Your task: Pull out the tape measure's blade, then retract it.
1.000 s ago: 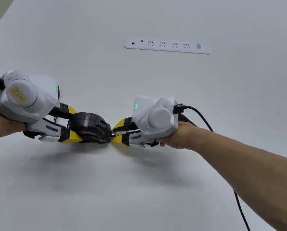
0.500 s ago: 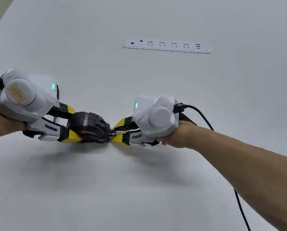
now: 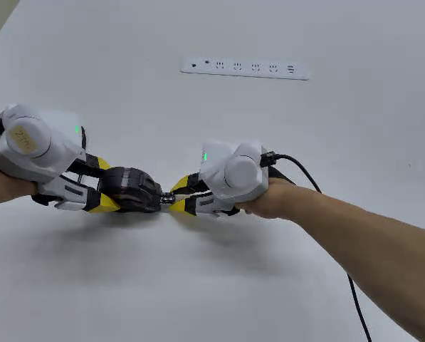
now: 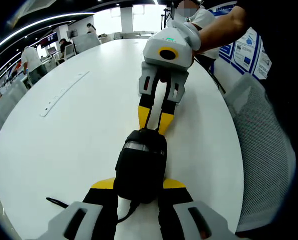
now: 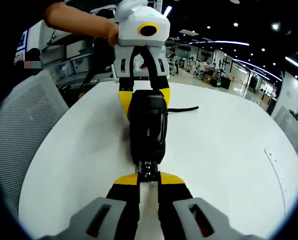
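Rightward, away from the tape measure [image 3: 130, 189], the right tongs [image 3: 175, 198] have slipped a little since a second ago, and a short stub of blade [image 3: 166, 200] now shows where tips and case met. The case sits on the white counter [image 3: 340, 128], well to the near side of the power strip [image 3: 245, 68] and off toward its left end. Its mouth faces the right tongs, and the blade's line runs roughly parallel to the strip. The left tongs [image 3: 107, 184] are clamped on the case's flanks from behind, seemingly to anchor it. The right tongs are pinched together on the blade's tip, likely so a straight pull opposes that hold. Extension looks barely begun.
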`<action>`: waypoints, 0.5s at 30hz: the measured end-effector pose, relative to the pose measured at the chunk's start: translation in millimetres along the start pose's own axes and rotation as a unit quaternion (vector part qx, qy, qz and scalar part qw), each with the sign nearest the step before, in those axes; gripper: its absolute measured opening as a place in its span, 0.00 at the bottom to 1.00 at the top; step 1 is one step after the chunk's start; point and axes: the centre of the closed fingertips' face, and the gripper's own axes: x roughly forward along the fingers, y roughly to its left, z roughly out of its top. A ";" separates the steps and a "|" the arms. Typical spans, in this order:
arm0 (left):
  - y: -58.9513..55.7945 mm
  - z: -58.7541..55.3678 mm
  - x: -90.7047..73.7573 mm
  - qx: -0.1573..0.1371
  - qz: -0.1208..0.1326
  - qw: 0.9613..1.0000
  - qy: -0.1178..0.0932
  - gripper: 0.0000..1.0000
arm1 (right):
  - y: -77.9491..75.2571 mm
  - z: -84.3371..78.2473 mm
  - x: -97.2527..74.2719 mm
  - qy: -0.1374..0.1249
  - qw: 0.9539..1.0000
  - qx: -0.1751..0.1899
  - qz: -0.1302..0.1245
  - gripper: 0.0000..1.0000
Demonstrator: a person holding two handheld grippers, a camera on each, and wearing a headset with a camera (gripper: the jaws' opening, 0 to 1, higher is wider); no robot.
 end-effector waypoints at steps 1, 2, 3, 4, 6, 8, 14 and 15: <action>0.0 0.1 0.0 0.000 0.000 1.000 0.000 0.28 | 0.1 -0.2 -0.3 0.000 1.000 0.000 0.000 0.11; -0.1 0.1 0.0 0.000 0.000 1.000 0.000 0.28 | 0.3 -0.7 -0.8 0.000 1.000 0.000 0.000 0.11; -0.1 0.1 0.0 0.001 0.000 1.000 0.000 0.28 | 0.6 -0.9 -1.1 0.000 1.000 0.000 0.001 0.11; -0.1 0.0 0.0 0.001 -0.001 1.000 0.000 0.28 | 0.7 -1.3 -1.7 0.001 1.000 0.000 0.001 0.11; -0.2 0.0 0.0 0.001 -0.001 1.000 0.000 0.28 | 0.9 -1.6 -2.3 0.000 1.000 0.000 0.001 0.11; -0.4 0.0 0.0 0.001 -0.001 1.000 0.001 0.28 | 1.1 -2.1 -3.0 0.001 1.000 0.000 0.001 0.11; -0.7 -0.2 -0.1 0.001 -0.001 1.000 0.001 0.28 | 1.2 -3.1 -4.4 0.001 1.000 0.000 0.001 0.11; -0.9 -0.3 -0.1 0.001 -0.001 1.000 0.001 0.28 | 1.4 -3.7 -5.2 0.002 1.000 -0.001 0.001 0.11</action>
